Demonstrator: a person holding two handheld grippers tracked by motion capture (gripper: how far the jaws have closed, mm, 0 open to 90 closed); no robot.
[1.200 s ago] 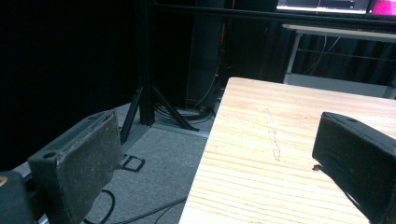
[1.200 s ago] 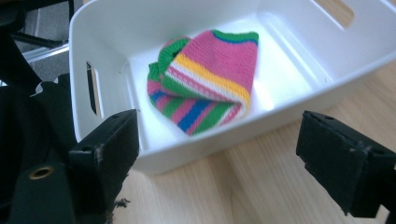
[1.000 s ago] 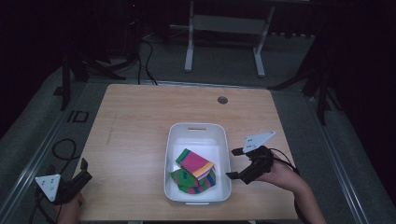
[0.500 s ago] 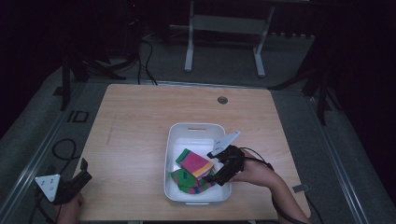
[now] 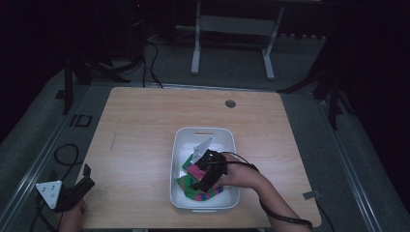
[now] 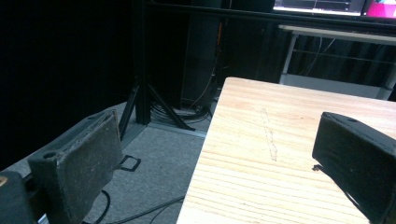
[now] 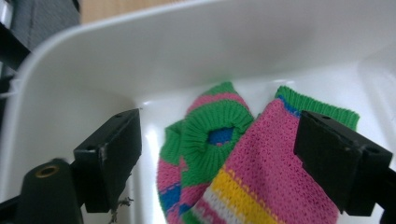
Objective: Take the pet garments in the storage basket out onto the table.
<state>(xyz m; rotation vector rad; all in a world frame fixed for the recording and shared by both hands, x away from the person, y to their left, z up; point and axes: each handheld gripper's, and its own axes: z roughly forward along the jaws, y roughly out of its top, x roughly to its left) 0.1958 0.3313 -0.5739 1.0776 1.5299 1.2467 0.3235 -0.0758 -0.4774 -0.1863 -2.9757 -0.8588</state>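
Dim room, dark floor and cabling all around; the wooden worktop (image 5: 145, 145) is lit from above and carries one white tub (image 5: 180, 145) toward its near right.

Left side: the left tongs (image 5: 86, 180) sit off the near left corner of the worktop, in the same spot as a second ago. In the left gripper view their jaws stand wide apart with nothing between, looking along the worktop's left edge toward a dark stand on the floor. Idle.

Centre: the striped socks (image 5: 205, 193), knitted in pink, green, yellow and blue, lie bunched in the near half of the tub. The far half of the tub floor is bare.

Right side: this is where the change is. A second ago the right tongs (image 5: 197, 184) hovered outside the tub's right wall; half a second ago they were crossing its rim; now they are down inside the tub, over the socks, the forearm reaching in from the near right. In the right gripper view (image 7: 219, 163) the jaws are spread, one on each side of the sock pile, a green ribbed cuff (image 7: 212, 133) and the pink sock body between them. Not closed on anything yet; whether the tips touch fabric I cannot tell.

Judgement: approach is finished and the grasp is set up. Closing the jaws should catch the upper sock, possibly both.
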